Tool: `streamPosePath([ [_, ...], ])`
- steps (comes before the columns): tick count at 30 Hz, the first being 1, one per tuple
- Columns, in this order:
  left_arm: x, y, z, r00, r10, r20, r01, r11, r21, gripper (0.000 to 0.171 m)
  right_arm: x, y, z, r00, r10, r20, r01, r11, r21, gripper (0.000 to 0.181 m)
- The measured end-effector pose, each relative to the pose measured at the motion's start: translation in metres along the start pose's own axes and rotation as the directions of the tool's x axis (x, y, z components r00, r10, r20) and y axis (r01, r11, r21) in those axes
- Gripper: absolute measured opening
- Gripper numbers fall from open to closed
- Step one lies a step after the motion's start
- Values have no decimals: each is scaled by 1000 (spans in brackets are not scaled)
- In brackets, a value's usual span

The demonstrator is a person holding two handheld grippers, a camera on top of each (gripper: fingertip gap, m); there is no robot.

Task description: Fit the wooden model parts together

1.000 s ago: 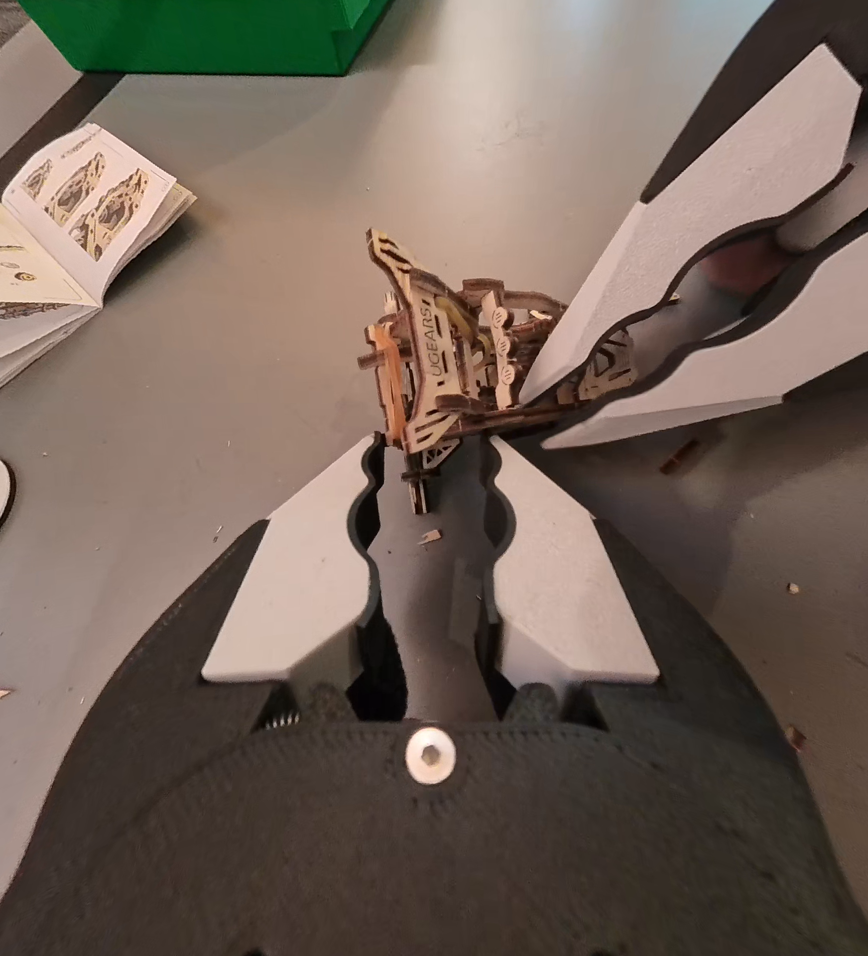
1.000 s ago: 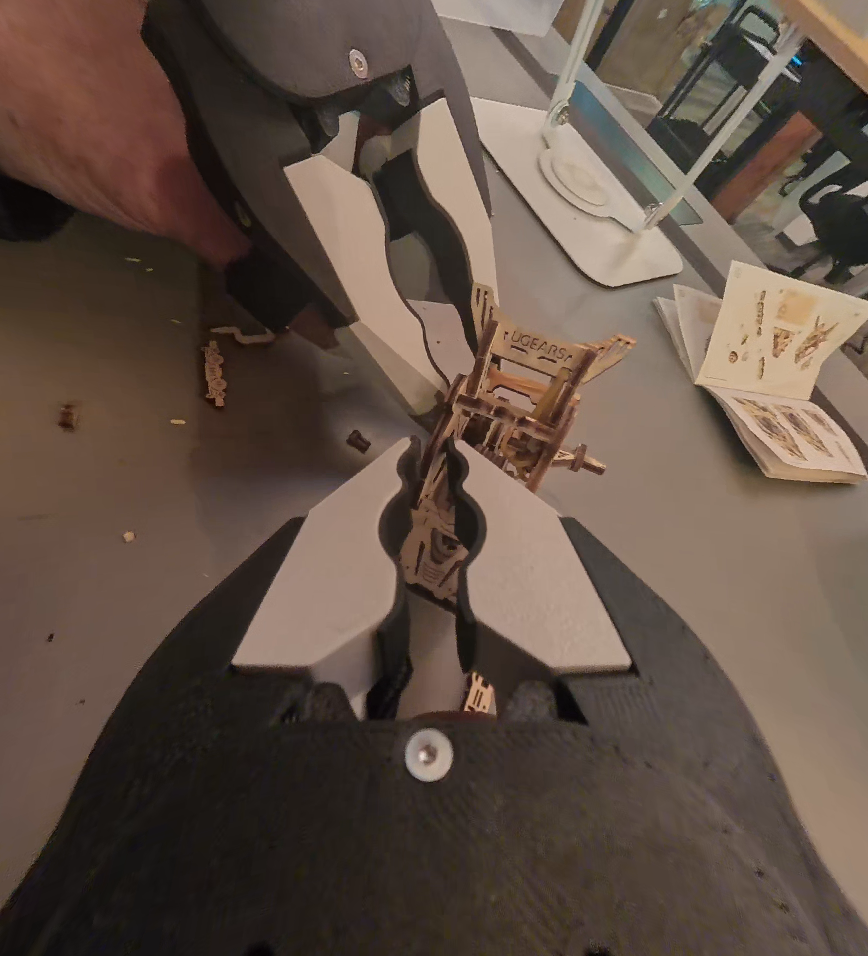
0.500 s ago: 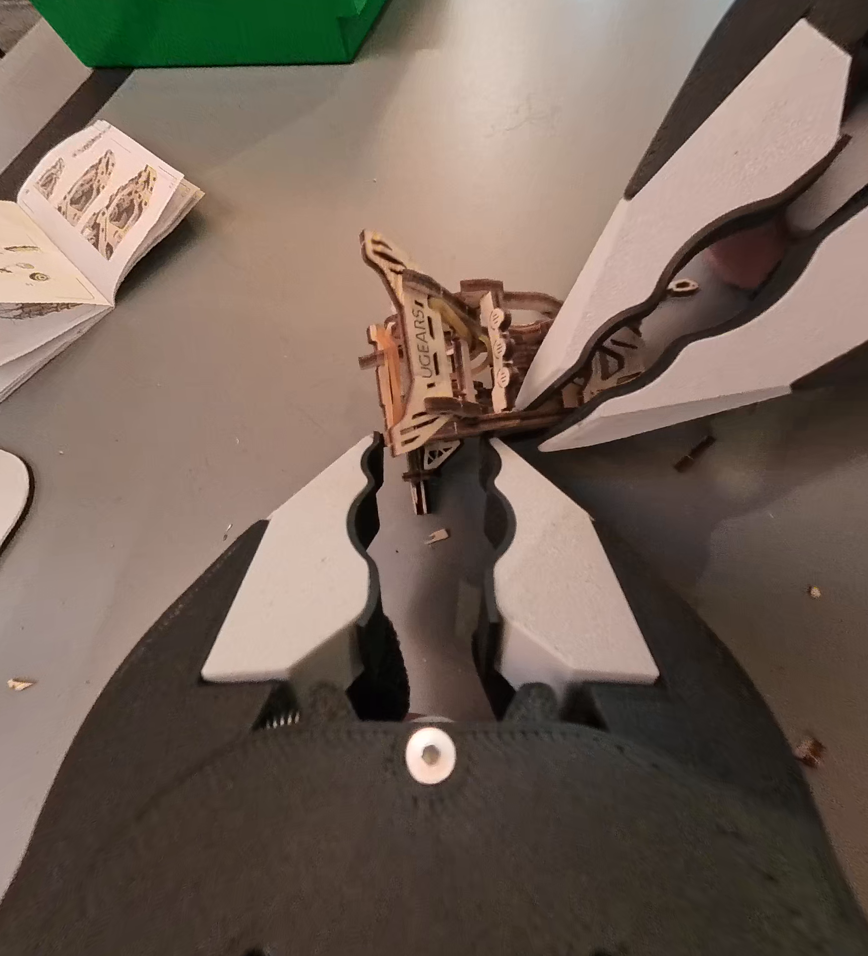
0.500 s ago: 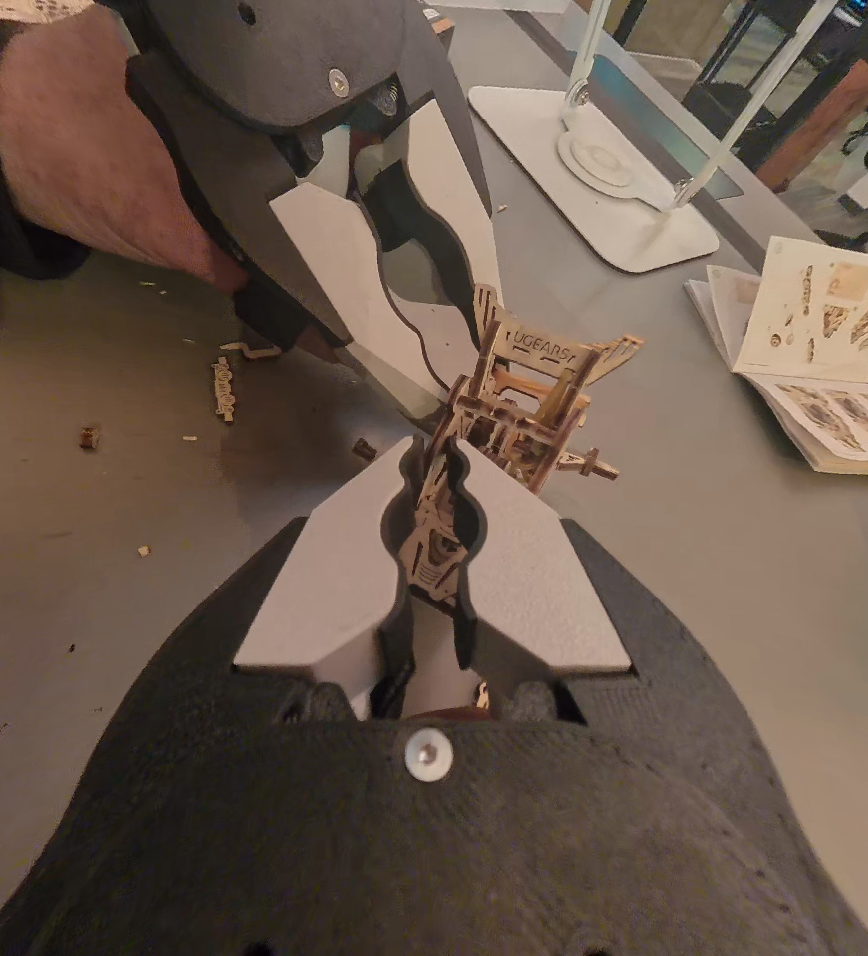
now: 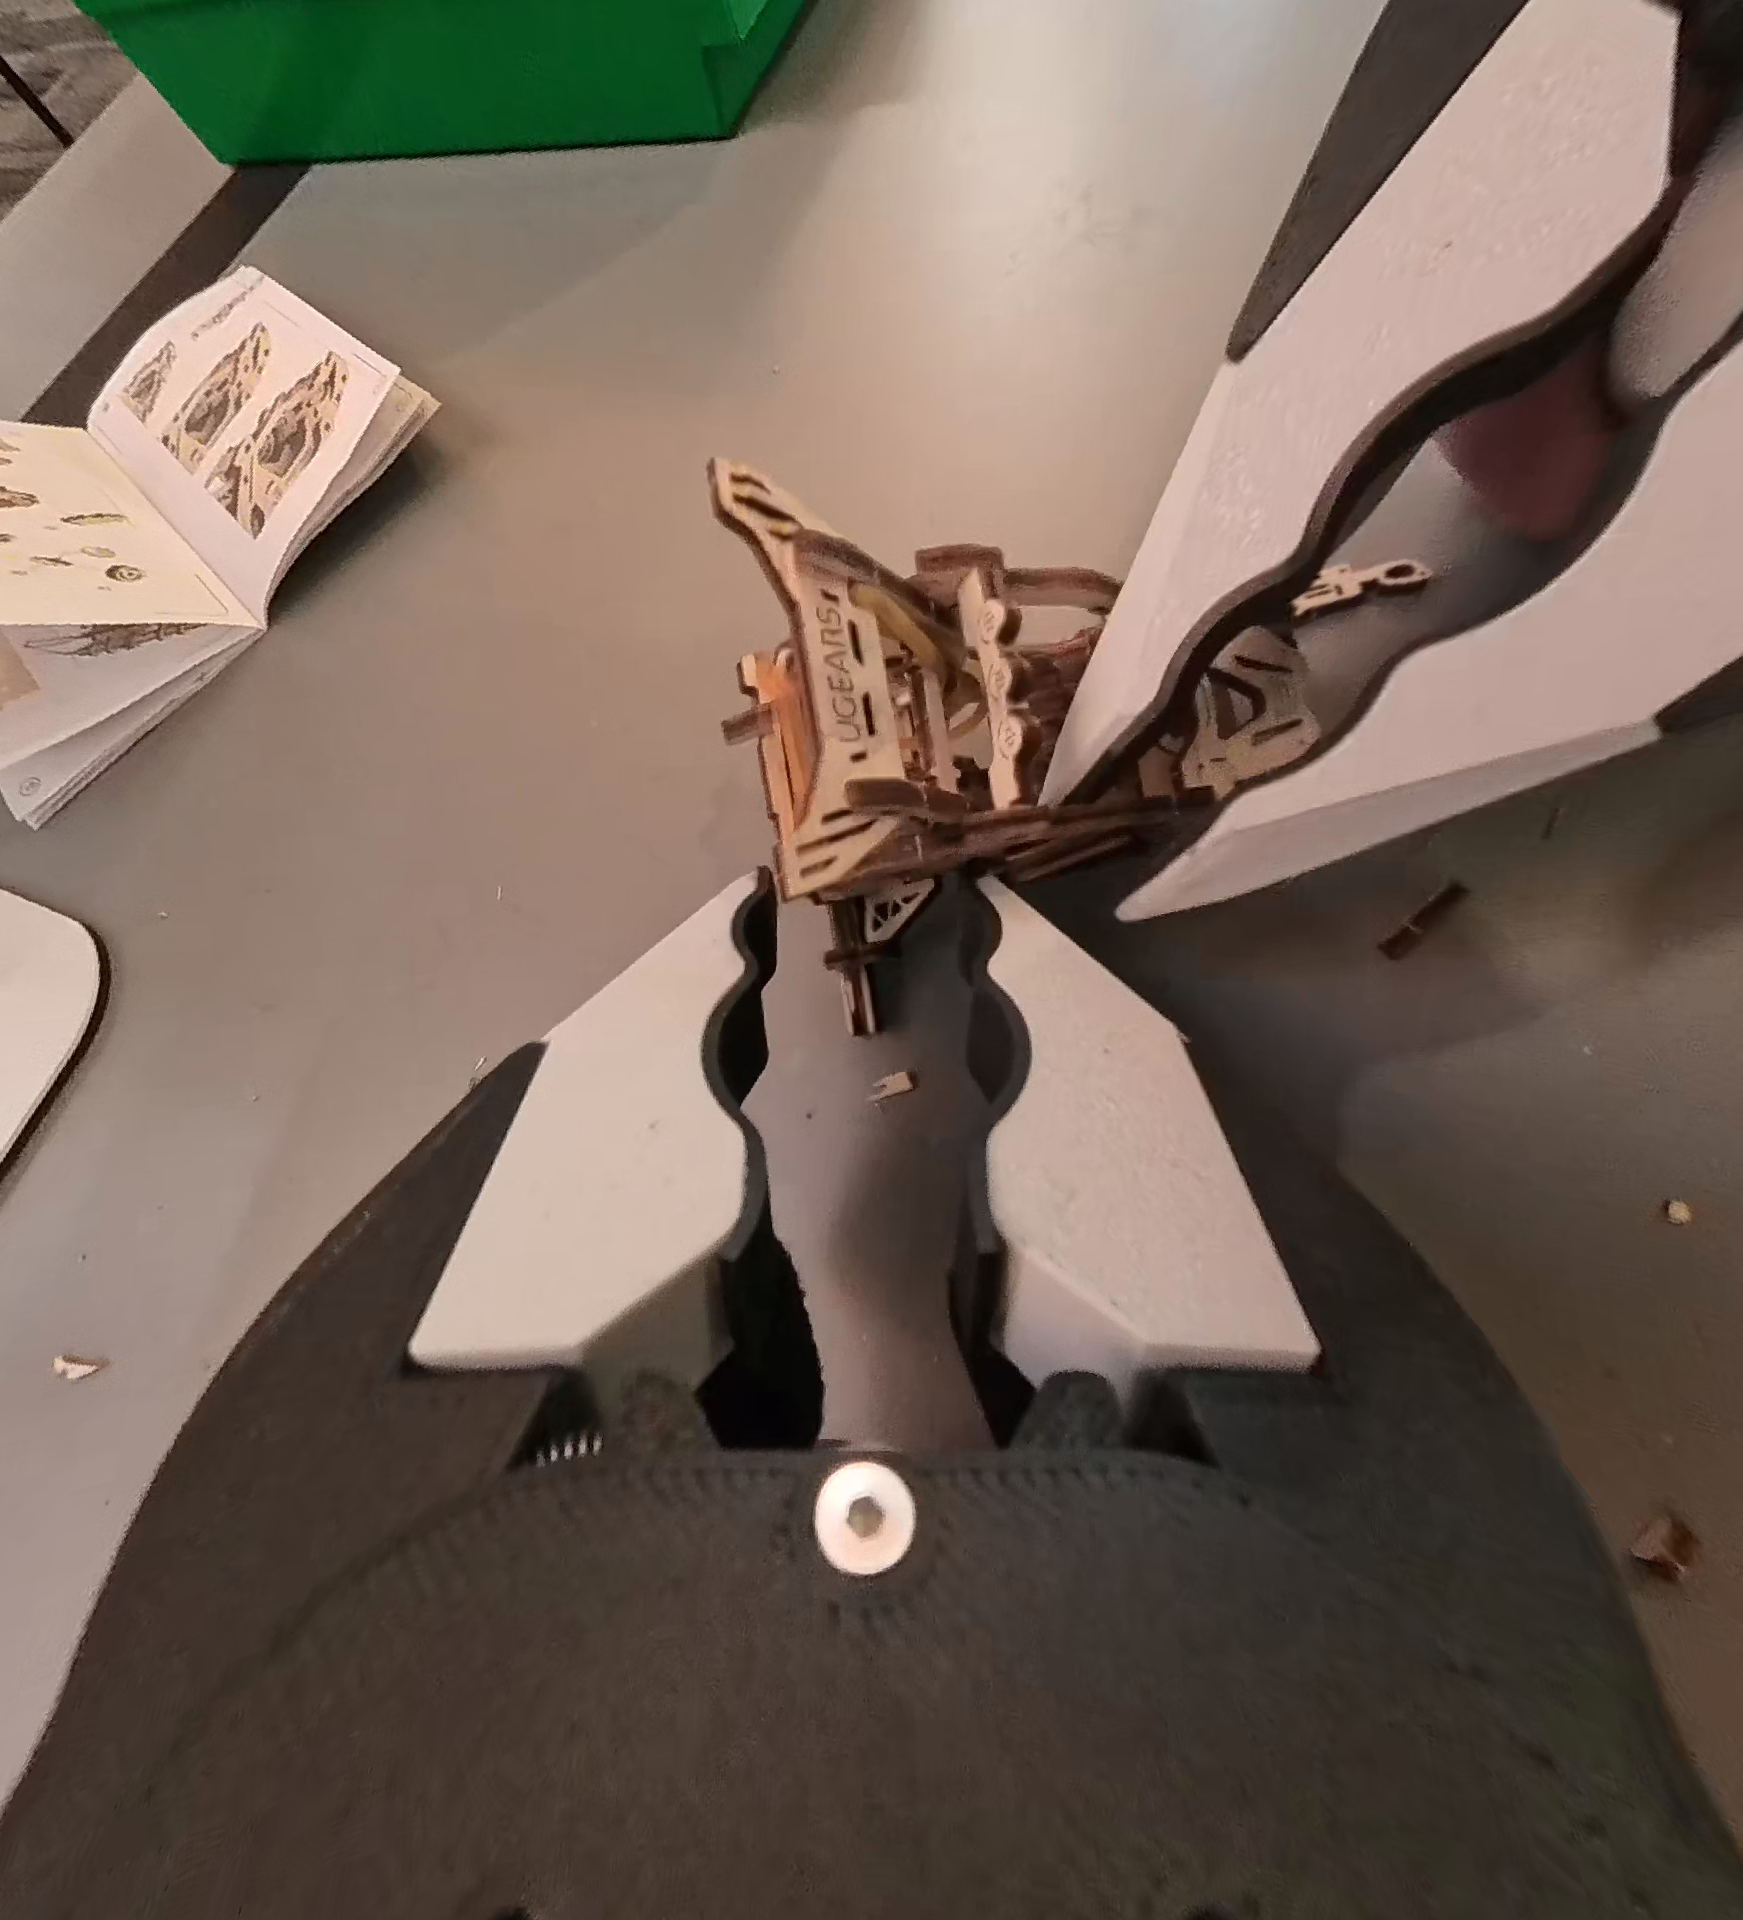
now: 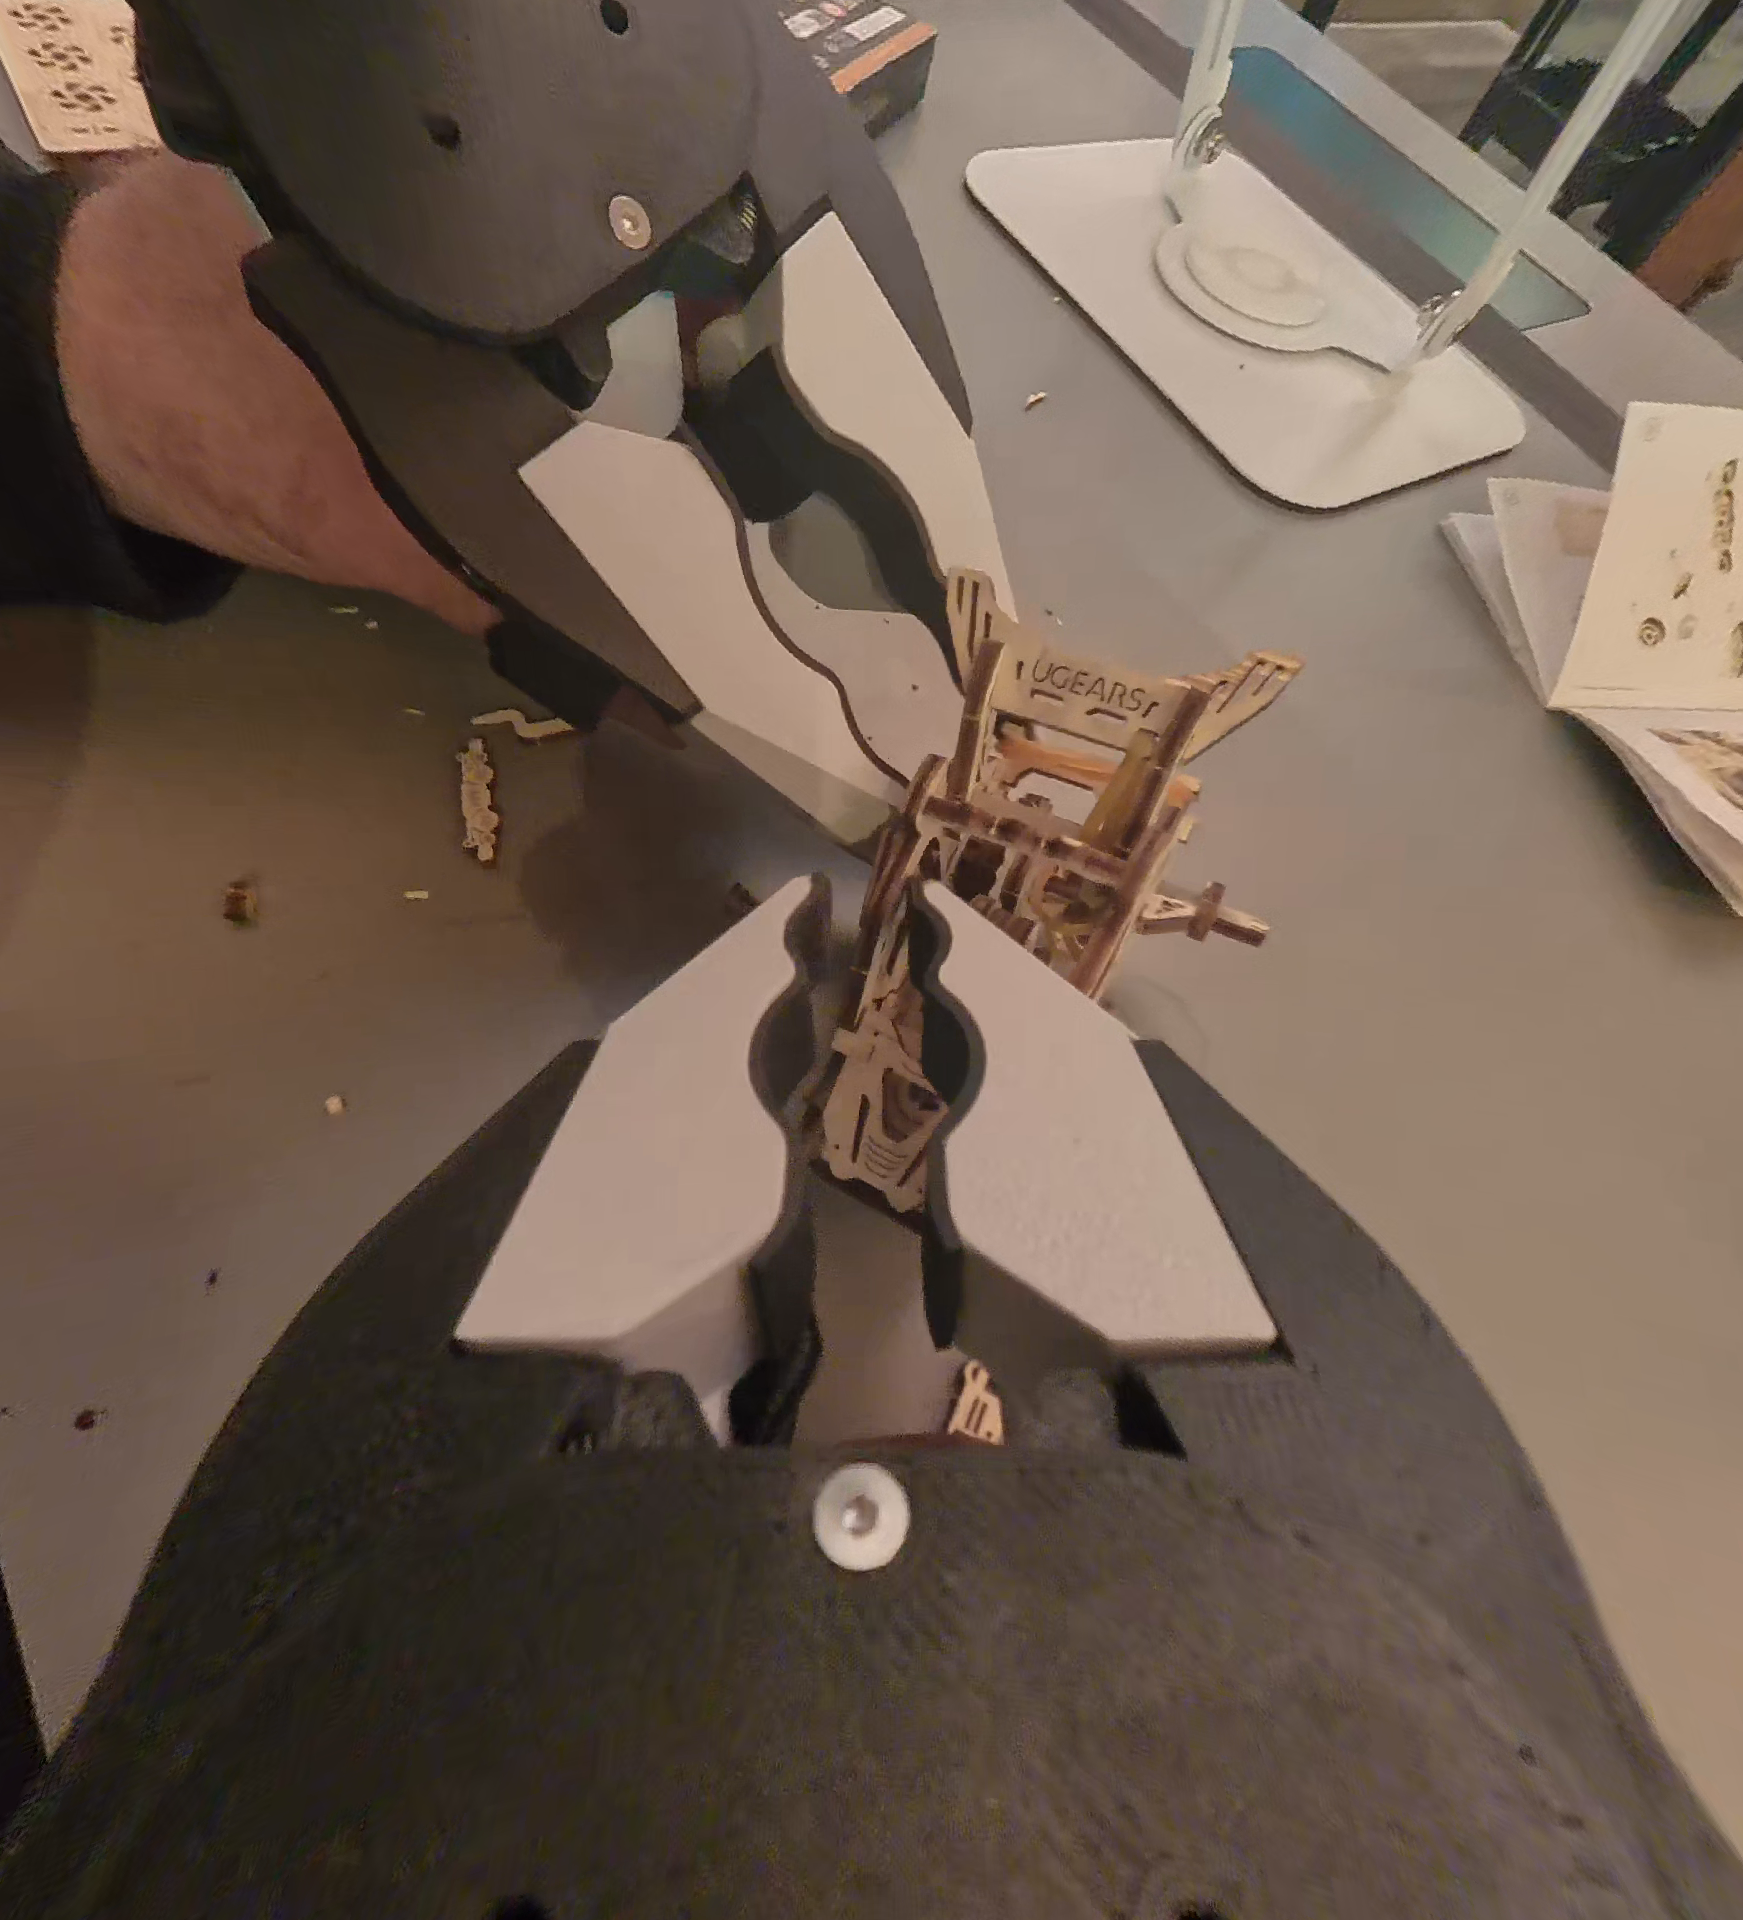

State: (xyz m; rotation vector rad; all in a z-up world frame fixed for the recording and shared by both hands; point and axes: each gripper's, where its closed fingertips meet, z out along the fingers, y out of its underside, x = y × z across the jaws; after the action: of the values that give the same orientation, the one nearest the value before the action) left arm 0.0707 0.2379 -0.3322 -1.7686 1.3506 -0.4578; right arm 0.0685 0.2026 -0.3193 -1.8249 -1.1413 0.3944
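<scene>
In the left wrist view, the left gripper [image 5: 872, 914] stands with its jaws spread, nothing between them but bare grey table [image 5: 555, 644] and a small wood chip [image 5: 893, 1088]. A thin strut hanging from the wooden model [image 5: 877, 717] reaches down into the mouth of that gap; whether either fingertip touches the model cannot be told. The model sits just past the fingertips, tilted, its winged plate uppermost. From the right side of that view the right gripper [image 5: 1095, 842] comes in with its jaws pressed onto a flat fretwork panel at the model's side. A loose wooden piece [image 5: 1360, 582] lies farther back in the gap between those fingers. In the right wrist view, the same grip shows plainly: the right gripper [image 6: 872, 894] pinches the panel edge-on, and the model [image 6: 1064, 810] rises beyond the tips, resting on the table [image 6: 1366, 1091]. The left gripper [image 6: 908, 748] enters from the upper left, held by a person's hand [image 6: 223, 416], its tips just beside the model. Wood scraps and a small fretwork strip [image 6: 477, 795] lie on the table to the left. An open instruction booklet [image 6: 1698, 665] lies well apart to the right, also seen at left in the left wrist view [image 5: 129, 540]. Farther off stand a white lamp base [image 6: 1251, 332] and, in the left wrist view, a green bin [image 5: 451, 73].
</scene>
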Motion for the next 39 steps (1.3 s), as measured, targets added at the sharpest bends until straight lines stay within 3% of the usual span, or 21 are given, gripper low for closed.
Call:
streamPosePath([
  [5, 2, -4, 4, 1000, 26, 6, -26, 1000, 1, 31, -1, 7, -5, 1000, -11, -8, 11, 999, -32, 16],
  [12, 3, -5, 7, 999, 31, 9, -31, 1000, -5, 30, 3, 15, -6, 1000, 25, -9, -26, 998, -65, 4],
  [16, 2, -5, 7, 999, 29, 14, -29, 1000, -8, 30, 3, 15, -5, 994, 76, 80, -69, 993, -94, 3],
  [20, 0, -7, 5, 1000, 2, -2, -2, 1000, 10, 32, 6, 13, -8, 957, 237, 167, -231, 972, -51, 3],
  [25, -4, -4, -5, 1000, -31, -5, 31, 1000, 0, 45, 11, 8, -15, 890, 346, 295, -356, 934, -24, 2],
  [31, 14, -17, -15, 999, 7, -49, -5, 999, 40, 47, 7, 4, -18, 857, 352, 376, -359, 932, -54, 1],
  [39, 36, -5, -30, 995, -32, -93, 34, 999, 12, 47, 2, 8, -28, 888, 278, 367, -268, 960, -79, 12],
])
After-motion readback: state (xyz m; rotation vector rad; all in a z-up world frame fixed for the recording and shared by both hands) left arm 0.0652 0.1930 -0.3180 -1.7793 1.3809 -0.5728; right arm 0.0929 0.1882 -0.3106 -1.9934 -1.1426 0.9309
